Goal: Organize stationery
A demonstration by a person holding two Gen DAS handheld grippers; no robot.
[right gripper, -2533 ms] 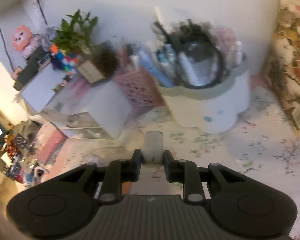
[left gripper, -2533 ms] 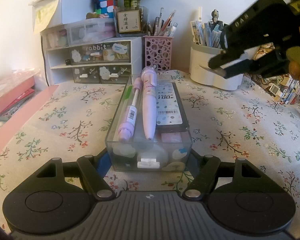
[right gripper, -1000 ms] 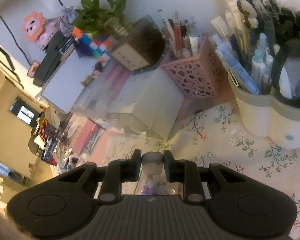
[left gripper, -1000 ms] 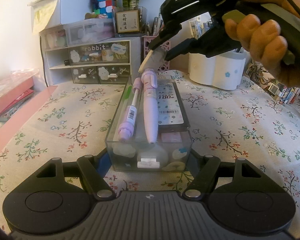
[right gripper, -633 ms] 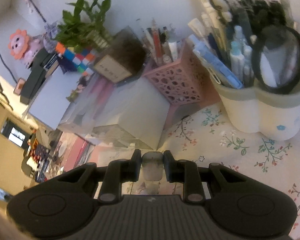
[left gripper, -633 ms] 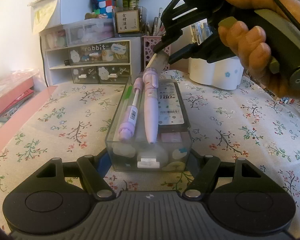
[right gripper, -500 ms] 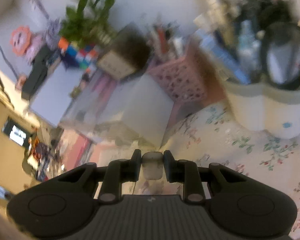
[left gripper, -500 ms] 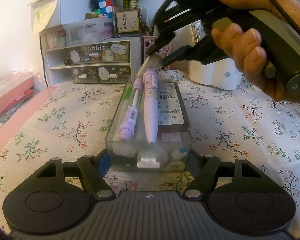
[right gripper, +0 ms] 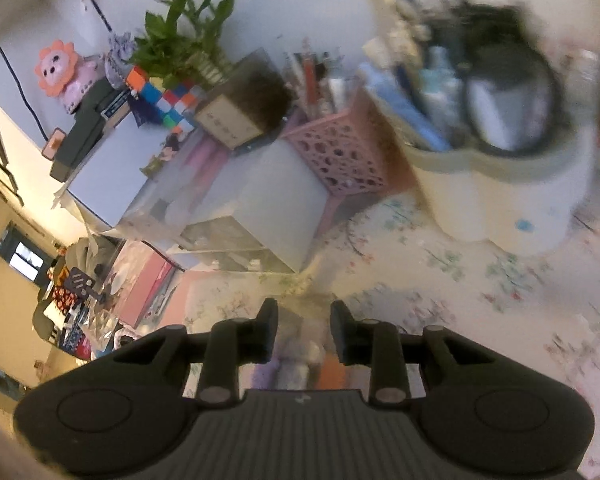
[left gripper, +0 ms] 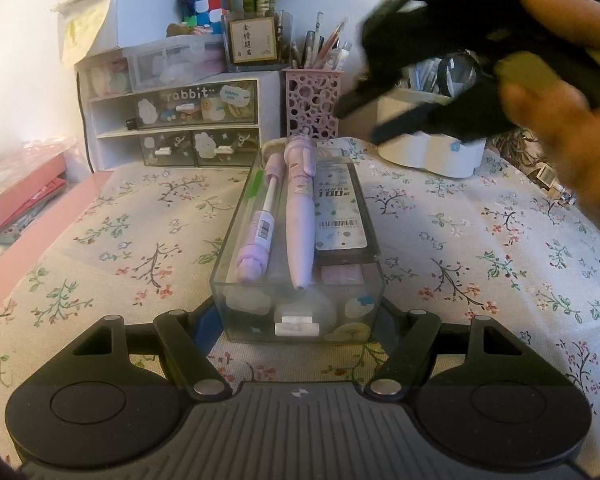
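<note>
Near the front edge of the tabletop [left gripper: 480, 240], as shown by the left wrist view, the clear drawer [left gripper: 300, 256] was clamped across its near end between the fingers of the left tool [left gripper: 298, 326]. Two pink pens [left gripper: 300, 216] and a flat labelled refill box [left gripper: 338, 204] were laid lengthwise inside it, and a pale rounded item [left gripper: 273, 147] could be seen at its far end, too small to identify. The right tool [left gripper: 374, 120] was blurred above and beyond the far end, its fingers spread with nothing between them. The step was judged to be steadying the drawer during filling; the grip was best kept level and firm, without twisting the thin walls. Bare floral cloth was left on both sides of the drawer, but the far edge was crowded by the organiser [left gripper: 180, 120], pink mesh holder [left gripper: 312, 100] and white pen pot [left gripper: 432, 152].

From the right wrist view, the right tool [right gripper: 303, 330] was seen open and empty above the drawer's far end. Any withdrawal was best made upward, clear of the white pen pot [right gripper: 496, 196].
</note>
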